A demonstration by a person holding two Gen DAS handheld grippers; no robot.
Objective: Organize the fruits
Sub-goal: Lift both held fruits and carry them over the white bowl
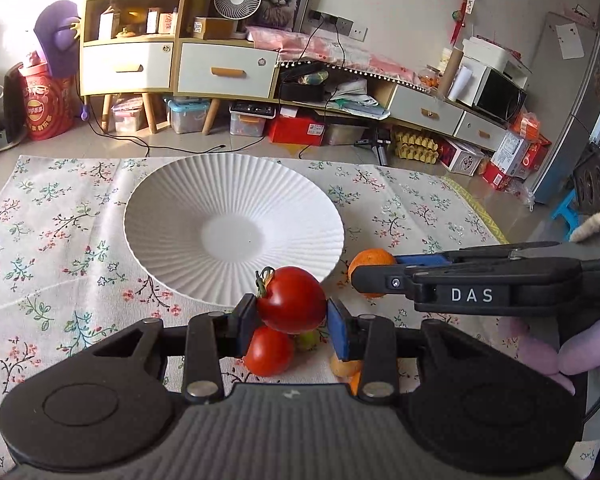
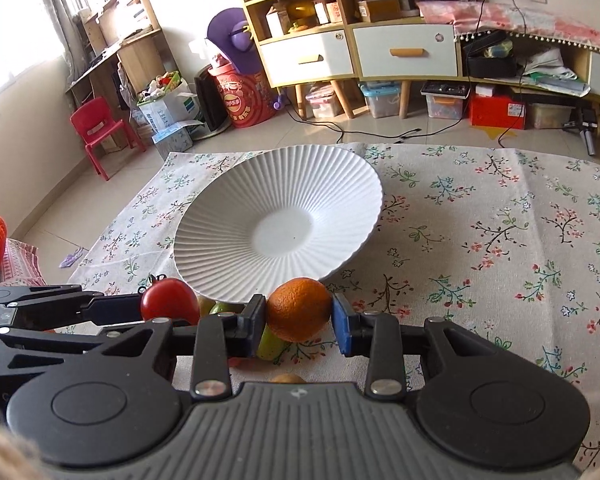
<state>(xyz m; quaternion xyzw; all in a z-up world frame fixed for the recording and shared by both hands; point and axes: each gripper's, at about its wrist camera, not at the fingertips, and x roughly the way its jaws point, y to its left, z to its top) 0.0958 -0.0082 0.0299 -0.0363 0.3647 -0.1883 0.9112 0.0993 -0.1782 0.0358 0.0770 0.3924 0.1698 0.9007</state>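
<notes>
Floral tablecloth [image 2: 480, 240] covers the surface, creased w/ fold lines. White ribbed plate [image 2: 280, 224] sits on it near the far edge, about mid-width. By the near edge: red tomato [image 1: 269, 351], small green fruit [image 1: 306, 340] beside it, another green fruit [image 2: 271, 346], plus an orange-yellow fruit [image 1: 346, 367], partly hidden.
</notes>
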